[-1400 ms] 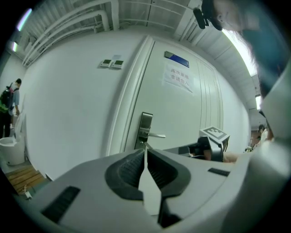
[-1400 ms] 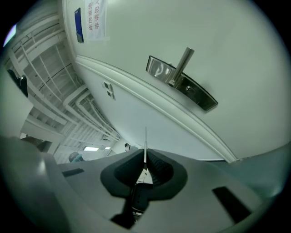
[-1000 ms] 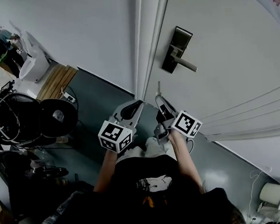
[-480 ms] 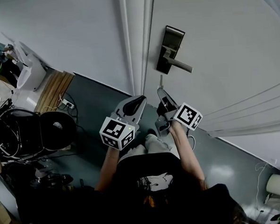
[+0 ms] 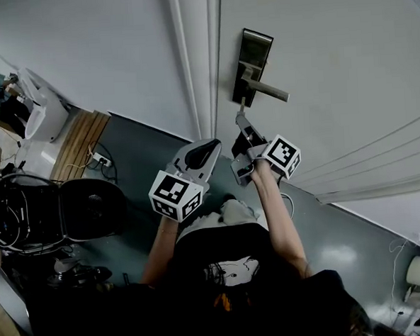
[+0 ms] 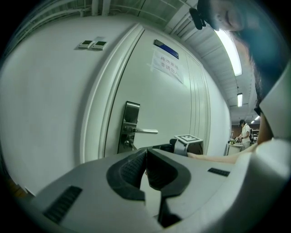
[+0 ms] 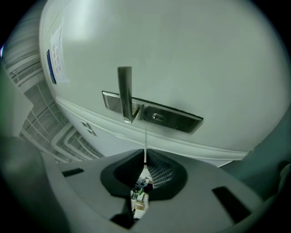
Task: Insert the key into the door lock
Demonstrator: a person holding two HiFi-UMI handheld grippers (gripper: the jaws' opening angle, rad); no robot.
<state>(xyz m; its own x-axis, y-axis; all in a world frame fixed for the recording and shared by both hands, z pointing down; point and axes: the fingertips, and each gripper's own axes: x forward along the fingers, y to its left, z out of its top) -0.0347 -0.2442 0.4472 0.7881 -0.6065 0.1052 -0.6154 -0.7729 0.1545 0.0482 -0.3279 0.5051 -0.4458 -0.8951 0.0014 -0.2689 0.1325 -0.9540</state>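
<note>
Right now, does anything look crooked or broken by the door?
Nothing looks broken. The lock plate sits flat on the door, and the right claw holds the key straight, not yet in the keyhole. Only the cables on the floor look messy.

The thin silver key (image 7: 145, 144), seen edge-on, is clamped in the right hand-held gripper (image 7: 145, 160). Its tip points at the metal door lock (image 7: 159, 117), apparently just short of the keyhole.
</note>
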